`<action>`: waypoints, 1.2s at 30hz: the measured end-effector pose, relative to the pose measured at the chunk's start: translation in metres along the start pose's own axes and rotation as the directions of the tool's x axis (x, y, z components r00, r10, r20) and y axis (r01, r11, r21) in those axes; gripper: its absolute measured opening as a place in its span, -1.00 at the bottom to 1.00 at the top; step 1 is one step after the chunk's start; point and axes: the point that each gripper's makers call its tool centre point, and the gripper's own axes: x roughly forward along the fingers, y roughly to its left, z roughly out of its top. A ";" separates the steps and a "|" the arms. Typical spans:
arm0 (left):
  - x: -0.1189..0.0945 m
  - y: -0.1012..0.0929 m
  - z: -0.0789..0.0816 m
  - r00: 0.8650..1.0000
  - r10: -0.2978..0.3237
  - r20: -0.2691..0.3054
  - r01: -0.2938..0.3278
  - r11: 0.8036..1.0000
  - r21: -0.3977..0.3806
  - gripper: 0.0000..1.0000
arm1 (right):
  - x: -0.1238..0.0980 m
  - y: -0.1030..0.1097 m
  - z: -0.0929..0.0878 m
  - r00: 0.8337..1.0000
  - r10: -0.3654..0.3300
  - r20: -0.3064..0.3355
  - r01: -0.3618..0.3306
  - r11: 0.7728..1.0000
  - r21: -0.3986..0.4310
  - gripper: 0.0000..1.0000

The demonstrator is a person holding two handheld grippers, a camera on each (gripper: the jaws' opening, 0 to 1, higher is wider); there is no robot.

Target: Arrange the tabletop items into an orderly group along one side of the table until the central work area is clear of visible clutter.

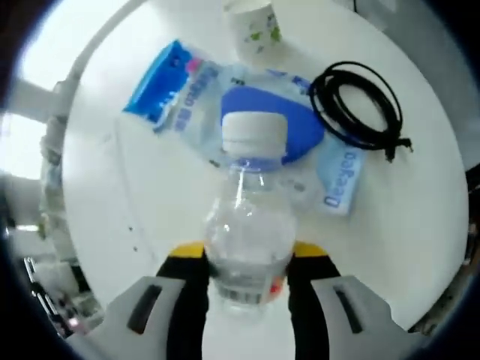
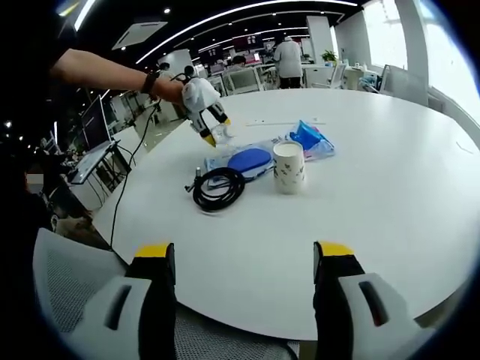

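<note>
- Left gripper (image 1: 247, 281) clamped on clear water bottle (image 1: 247, 240); long axis runs forward, cap ahead, above blue wipes pack (image 1: 259, 124).
- Right gripper (image 2: 244, 281) jaws apart, paper cup (image 2: 289, 168) well ahead on desk (image 2: 390, 202).

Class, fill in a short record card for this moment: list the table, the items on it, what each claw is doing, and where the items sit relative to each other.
Surface: round white table
Left claw: shut on clear plastic bottle, white cap
Right claw: open, holding nothing, near table edge
Items: paper cup, coiled black cable, blue-and-clear packet, blue pouch
Layout: cable beside cup; pouch lies on clear packaging behind them; the packet is behind the cup
Background: open office, person standing far off
</note>
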 end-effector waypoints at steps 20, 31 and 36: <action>-0.030 0.013 -0.018 0.991 0.104 0.085 -0.080 0.966 -0.248 -0.28 | 0.000 0.003 0.000 1.000 0.011 -0.002 -0.011 1.000 -0.010 0.49; -0.035 0.015 -0.018 0.984 0.132 0.122 -0.082 0.932 -0.352 -0.28 | 0.001 0.003 0.000 1.000 0.012 -0.004 -0.012 1.000 -0.012 0.49; -0.040 0.018 -0.011 0.972 0.167 0.167 -0.083 0.905 -0.418 -0.28 | 0.001 0.003 0.000 1.000 0.011 -0.005 -0.011 1.000 -0.009 0.49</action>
